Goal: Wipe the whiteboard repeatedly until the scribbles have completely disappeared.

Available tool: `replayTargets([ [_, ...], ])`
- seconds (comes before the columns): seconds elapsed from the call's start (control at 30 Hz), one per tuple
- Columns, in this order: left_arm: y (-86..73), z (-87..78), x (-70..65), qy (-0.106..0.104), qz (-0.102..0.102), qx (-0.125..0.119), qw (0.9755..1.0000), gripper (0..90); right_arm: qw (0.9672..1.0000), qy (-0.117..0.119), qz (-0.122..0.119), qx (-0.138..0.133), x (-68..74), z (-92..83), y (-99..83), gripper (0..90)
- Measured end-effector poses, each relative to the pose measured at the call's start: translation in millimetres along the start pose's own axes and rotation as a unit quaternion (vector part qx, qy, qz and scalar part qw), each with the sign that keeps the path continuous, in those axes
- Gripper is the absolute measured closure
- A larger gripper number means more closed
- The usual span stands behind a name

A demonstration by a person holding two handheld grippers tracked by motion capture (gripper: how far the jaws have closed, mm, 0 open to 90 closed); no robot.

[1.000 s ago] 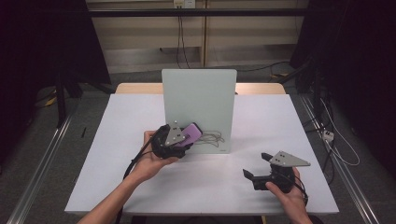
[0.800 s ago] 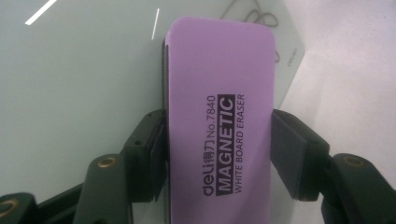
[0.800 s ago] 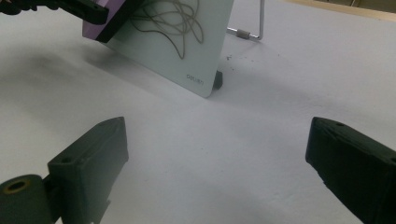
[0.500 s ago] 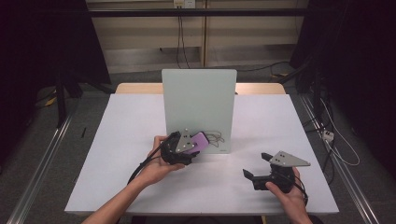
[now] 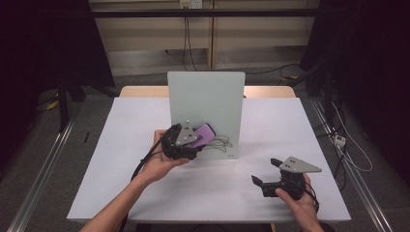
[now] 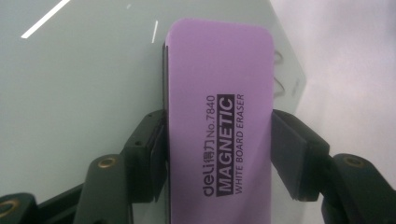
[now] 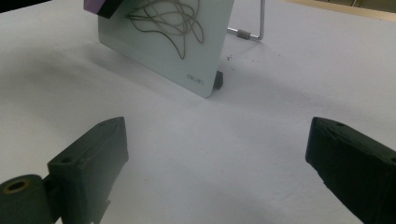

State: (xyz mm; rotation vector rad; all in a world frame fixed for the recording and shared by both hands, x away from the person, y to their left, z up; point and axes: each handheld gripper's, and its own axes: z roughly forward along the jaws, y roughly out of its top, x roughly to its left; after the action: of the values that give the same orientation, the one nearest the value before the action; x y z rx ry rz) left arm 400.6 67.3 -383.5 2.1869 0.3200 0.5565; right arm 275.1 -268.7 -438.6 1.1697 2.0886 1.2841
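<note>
At the near right of the board [image 5: 205,113], low over the white table [image 5: 121,183], my right gripper [image 5: 268,175] hangs with its jaws spread wide and nothing between them. It is well apart from the board, so it does no harm there; it also does no good, since nothing steadies the board while I work on it.

Closer to the board, my left gripper [image 5: 191,140] pinches the purple eraser [image 6: 219,121] across its narrow sides, the black pads pressed against both edges. The eraser lies against the lower face of the board, just left of the scribble [image 7: 170,18] drawn there, and its dark felt side faces the glass.

I judge the main risk to be the board itself. It stands tilted on a thin wire stand [image 7: 254,28] behind it, with a small foot [image 7: 218,79] at its lower corner. If I press too hard as I wipe across the scribble, the board may slide back on the table or tip over.

The grip is the second worry. The pads hold only the rear part of the eraser, so a sideways drag at its far end could twist it between them, lift the felt off the surface and leave part of the scribble behind.
</note>
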Motion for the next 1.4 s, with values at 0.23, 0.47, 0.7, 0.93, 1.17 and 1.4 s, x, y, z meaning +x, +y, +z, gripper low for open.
replayTargets([
  [0.23, -2.7, 7.5, -9.1, -0.004, 0.022, 0.01, 0.9997, 40.7, 1.0, 0.0, 0.0, 0.001, 0.5, 0.4, 0.1, 5.6],
  [0.47, -11.9, 21.6, -24.4, -0.026, 0.036, 0.032, 0.9985, 40.7, 1.0, 0.0, -0.001, 0.001, 0.6, 0.2, 0.0, 5.6],
  [0.7, -13.3, 30.9, -32.1, -0.047, 0.041, 0.05, 0.9968, 40.7, 1.0, 0.0, -0.002, 0.0, 0.5, 0.0, 0.1, 5.6],
  [0.93, -14.2, 36.2, -34.1, -0.068, 0.044, 0.059, 0.995, 40.7, 1.0, 0.0, -0.002, 0.0, 0.6, 0.0, 0.1, 5.6],
  [1.17, -7.5, 17.4, -16.3, -0.041, 0.032, 0.041, 0.9978, 40.8, 1.0, 0.001, -0.001, -0.001, 0.3, -0.6, 0.0, 5.5],
  [1.4, -9.9, -8.4, 7.0, -0.009, 0.008, 0.018, 0.9998, 40.8, 1.0, 0.001, -0.001, -0.001, 0.5, -0.5, 0.0, 5.5],
])
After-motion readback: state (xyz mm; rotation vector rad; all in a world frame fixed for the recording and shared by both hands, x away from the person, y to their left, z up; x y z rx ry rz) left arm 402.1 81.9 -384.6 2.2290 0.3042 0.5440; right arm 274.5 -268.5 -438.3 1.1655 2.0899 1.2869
